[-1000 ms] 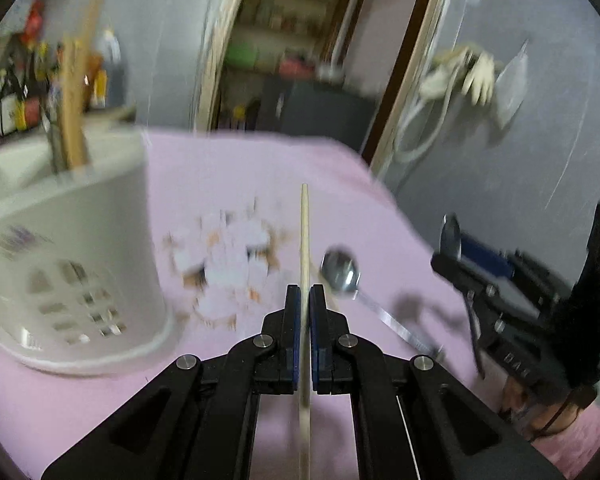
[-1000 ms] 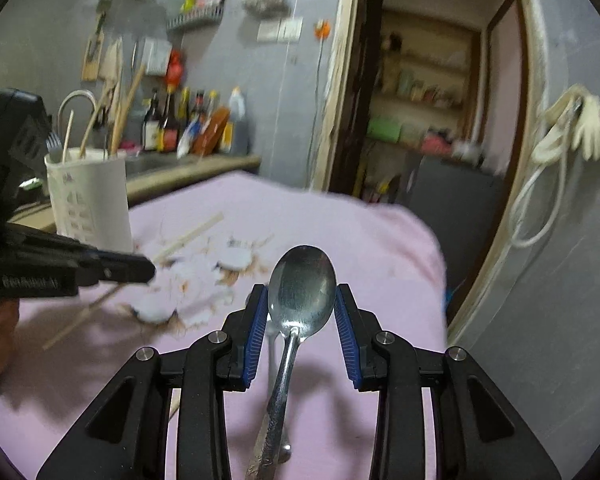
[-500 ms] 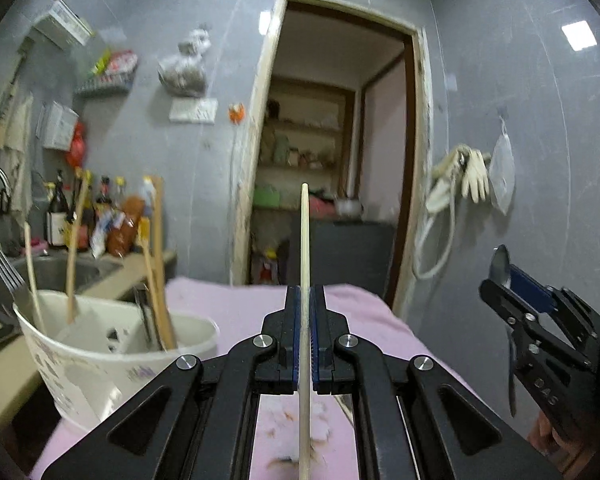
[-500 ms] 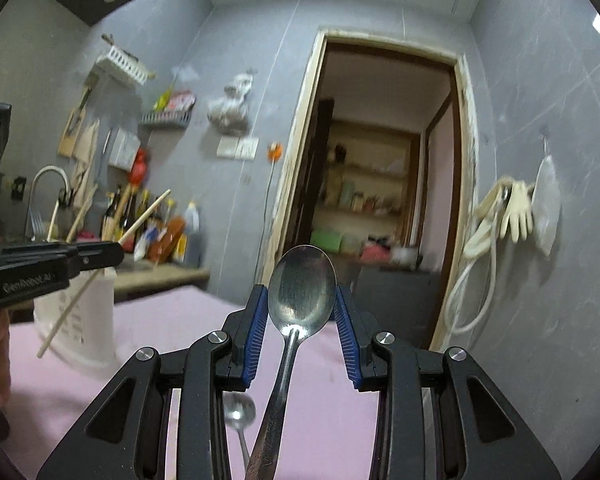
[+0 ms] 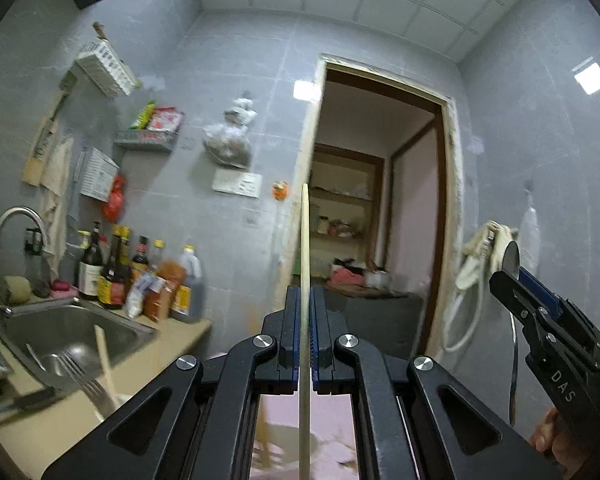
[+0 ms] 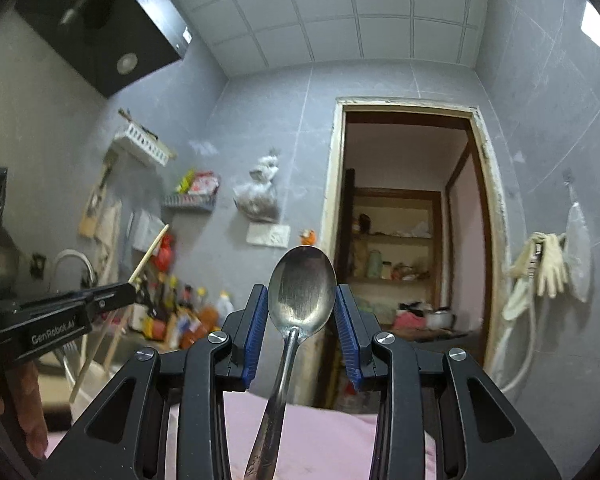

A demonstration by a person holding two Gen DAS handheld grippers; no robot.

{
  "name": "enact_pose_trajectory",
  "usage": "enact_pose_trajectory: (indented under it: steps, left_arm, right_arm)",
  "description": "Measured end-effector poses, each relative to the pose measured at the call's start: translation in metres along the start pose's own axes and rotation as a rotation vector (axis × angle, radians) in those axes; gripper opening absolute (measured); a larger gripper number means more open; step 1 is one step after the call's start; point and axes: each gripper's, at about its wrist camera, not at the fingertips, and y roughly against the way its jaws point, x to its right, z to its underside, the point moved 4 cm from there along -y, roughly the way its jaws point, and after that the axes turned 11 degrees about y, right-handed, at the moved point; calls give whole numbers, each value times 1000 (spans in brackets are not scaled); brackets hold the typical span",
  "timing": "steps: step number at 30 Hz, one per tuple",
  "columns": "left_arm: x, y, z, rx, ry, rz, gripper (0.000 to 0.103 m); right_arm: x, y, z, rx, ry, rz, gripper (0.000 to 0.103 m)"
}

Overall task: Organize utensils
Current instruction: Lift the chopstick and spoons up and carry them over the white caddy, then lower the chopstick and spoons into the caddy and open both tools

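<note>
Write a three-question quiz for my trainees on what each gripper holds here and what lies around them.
1. True or false: the left gripper is shut on a chopstick.
2. What does the right gripper hold? A fork, B spoon, C knife.
3. Which fixture sits lower left in the left wrist view, below the tap?

Key
1. True.
2. B; its bowl sits between the blue pads.
3. The steel sink, beside the bottles.
</note>
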Motion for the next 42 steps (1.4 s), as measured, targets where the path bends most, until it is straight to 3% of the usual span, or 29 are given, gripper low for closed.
enact_pose_trajectory:
  steps: [4, 8, 12, 18, 29, 37, 42]
  left_arm:
    - [-36, -2, -20, 33, 35, -41, 3]
    - [-78, -5, -28, 12, 124, -23, 3]
    - [-119, -10, -30, 19, 221, -49, 3]
    - [-149, -18, -25, 45, 305, -98, 3]
    - [-141, -16, 0, 140, 197, -237, 3]
    - [-147, -14, 13, 118, 198, -271, 3]
    - [-139, -15, 20, 63, 128, -264, 3]
  right_arm:
    - [-21, -22, -5, 17, -54, -19, 32]
    - [-44, -43, -4, 21, -106, -41, 32]
    - [-60, -59, 2, 11, -191, -97, 32]
    - [-70, -74, 14, 40, -303, -160, 32]
    - [-82, -89, 41, 7, -336, -231, 32]
    - [-95, -95, 56, -56, -303, -237, 32]
    - [-106, -94, 64, -116, -252, -257, 32]
